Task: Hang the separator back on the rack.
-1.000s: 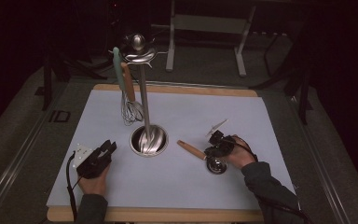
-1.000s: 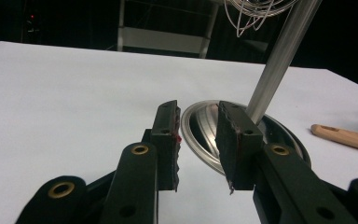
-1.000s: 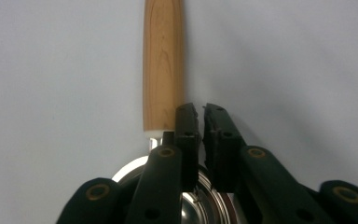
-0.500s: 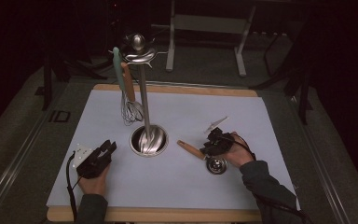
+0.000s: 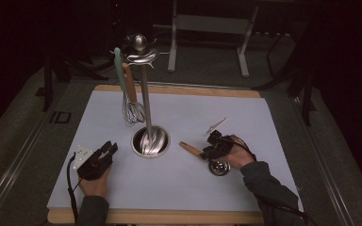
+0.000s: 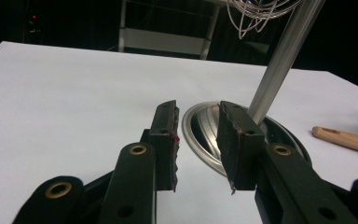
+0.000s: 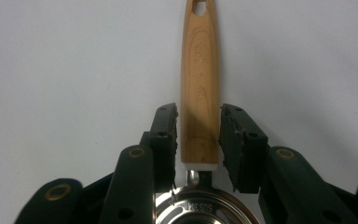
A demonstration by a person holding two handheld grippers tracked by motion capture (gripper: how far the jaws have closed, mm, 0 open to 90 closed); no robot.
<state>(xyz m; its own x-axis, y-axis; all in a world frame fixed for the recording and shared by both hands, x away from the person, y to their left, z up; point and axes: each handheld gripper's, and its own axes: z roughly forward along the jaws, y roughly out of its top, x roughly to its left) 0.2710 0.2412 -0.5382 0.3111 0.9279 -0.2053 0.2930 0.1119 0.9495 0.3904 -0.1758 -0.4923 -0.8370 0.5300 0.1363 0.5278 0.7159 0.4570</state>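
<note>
The right claw (image 7: pixel 198 140) stands partly open astride the wooden handle (image 7: pixel 200 84) of a small metal strainer (image 5: pixel 218 166). Its jaws have just been opening and then closing in a little; in the right gripper view a narrow gap shows on each side of the handle, so the pads bracket the wood without pressing on it. The strainer lies flat on the white desk (image 5: pixel 264 122), right of centre, with its handle pointing toward the stand and its steel bowl nearest the person's right hand. The handle ends in a hanging hole at its far tip. Stamped lettering on the steel rim (image 7: pixel 193 205) begins "SUS"; the remaining characters are too small to read.

The left claw (image 6: pixel 196 140) is open and empty, with bare desk between its pads. It rests on the desk at the left, pointing at the round base (image 6: pixel 205 130) of the stand and just short of it.

Count: two claws, one strainer, one steel utensil stand (image 5: pixel 144 94) with a ball top, and two utensils hanging from it, namely one wire whisk (image 5: pixel 133 112) with a wooden handle and one utensil with a pale green handle (image 5: pixel 119 66). A mark reading "ID" (image 5: pixel 59 117) lies on the floor beside the left edge of the desk.
</note>
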